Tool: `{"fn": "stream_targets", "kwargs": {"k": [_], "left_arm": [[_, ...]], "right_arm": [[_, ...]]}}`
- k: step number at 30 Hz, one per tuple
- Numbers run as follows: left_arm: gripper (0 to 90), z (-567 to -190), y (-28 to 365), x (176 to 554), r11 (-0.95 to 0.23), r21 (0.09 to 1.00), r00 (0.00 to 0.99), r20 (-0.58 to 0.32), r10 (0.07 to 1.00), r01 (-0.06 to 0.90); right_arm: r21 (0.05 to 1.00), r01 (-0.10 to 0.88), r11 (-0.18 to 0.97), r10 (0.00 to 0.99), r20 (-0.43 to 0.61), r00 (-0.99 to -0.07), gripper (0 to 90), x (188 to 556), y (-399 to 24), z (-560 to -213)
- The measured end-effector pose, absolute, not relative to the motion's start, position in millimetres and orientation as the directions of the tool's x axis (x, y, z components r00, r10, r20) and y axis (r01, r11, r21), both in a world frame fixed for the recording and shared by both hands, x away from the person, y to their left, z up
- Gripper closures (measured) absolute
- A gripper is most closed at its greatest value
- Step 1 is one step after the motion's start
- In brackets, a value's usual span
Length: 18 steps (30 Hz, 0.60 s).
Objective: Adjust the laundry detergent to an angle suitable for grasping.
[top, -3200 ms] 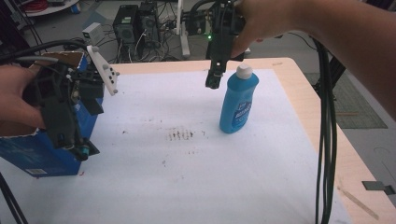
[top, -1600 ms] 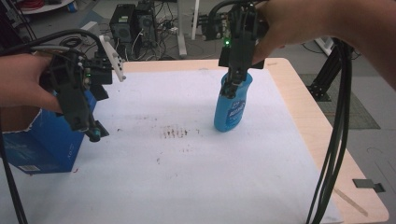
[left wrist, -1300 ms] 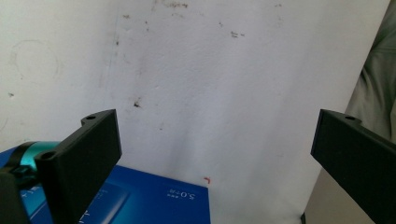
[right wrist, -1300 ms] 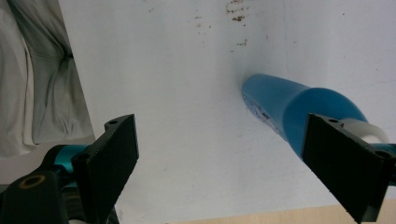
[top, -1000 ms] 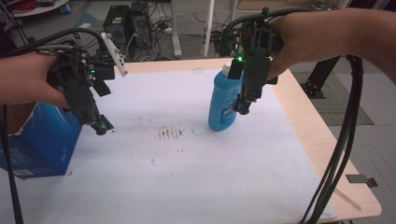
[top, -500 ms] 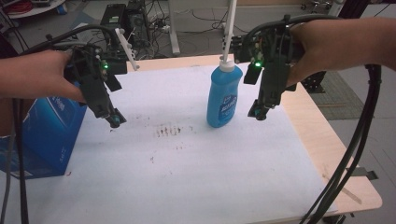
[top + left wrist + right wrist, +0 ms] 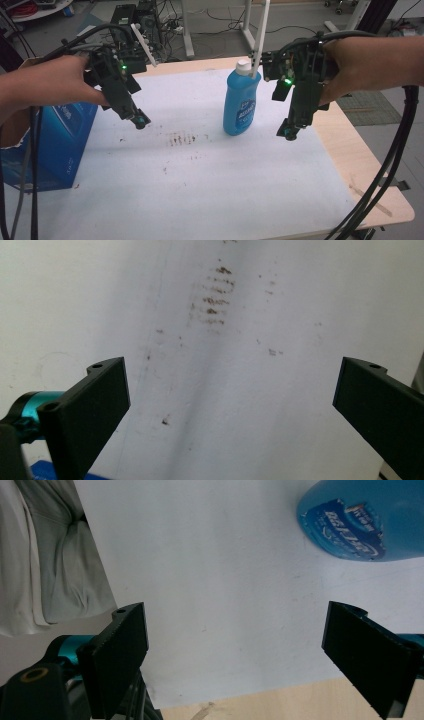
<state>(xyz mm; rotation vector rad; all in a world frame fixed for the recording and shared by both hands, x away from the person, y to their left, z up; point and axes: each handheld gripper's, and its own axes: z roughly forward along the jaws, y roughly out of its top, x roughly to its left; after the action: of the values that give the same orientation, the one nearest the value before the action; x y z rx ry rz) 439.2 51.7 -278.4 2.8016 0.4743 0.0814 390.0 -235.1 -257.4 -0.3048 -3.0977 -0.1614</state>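
Observation:
A blue detergent bottle with a white cap stands upright on the white sheet, right of centre. My right gripper hangs just right of the bottle, apart from it and pointing down, jaws open and empty. In the right gripper view the bottle's lower body lies beyond the open right gripper. My left gripper hovers over the sheet's left part, open with nothing in it. In the left gripper view the left gripper has only bare sheet and brown stains ahead of it.
A blue cardboard box stands at the table's left edge, close to my left hand. Brown smudges mark the sheet between the grippers. The wooden table edge runs along the right, with cables hanging beside it. Grey cloth shows past the table edge.
The right gripper came off the bottle top and moved right and down beside it; the bottle now stands upright. The left gripper moved right, away from the blue box.

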Motion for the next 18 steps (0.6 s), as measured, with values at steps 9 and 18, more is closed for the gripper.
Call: {"fn": "stream_targets", "kwargs": {"k": [9,18], "left_arm": [[1.7,-291.7,47.6,442.5,-0.84,0.4,0.917,-0.003,0.398,0.366],[1.7,-297.1,48.8,439.2,-0.737,0.558,0.879,0.026,0.477,0.383]], "right_arm": [[0.115,0.211,0.971,0.208,0.039,-0.977,10.7,390.3,-241.8,-264.3],[0.111,0.224,0.968,0.22,0.048,-0.974,10.7,391.8,-245.8,-269.1]]}}
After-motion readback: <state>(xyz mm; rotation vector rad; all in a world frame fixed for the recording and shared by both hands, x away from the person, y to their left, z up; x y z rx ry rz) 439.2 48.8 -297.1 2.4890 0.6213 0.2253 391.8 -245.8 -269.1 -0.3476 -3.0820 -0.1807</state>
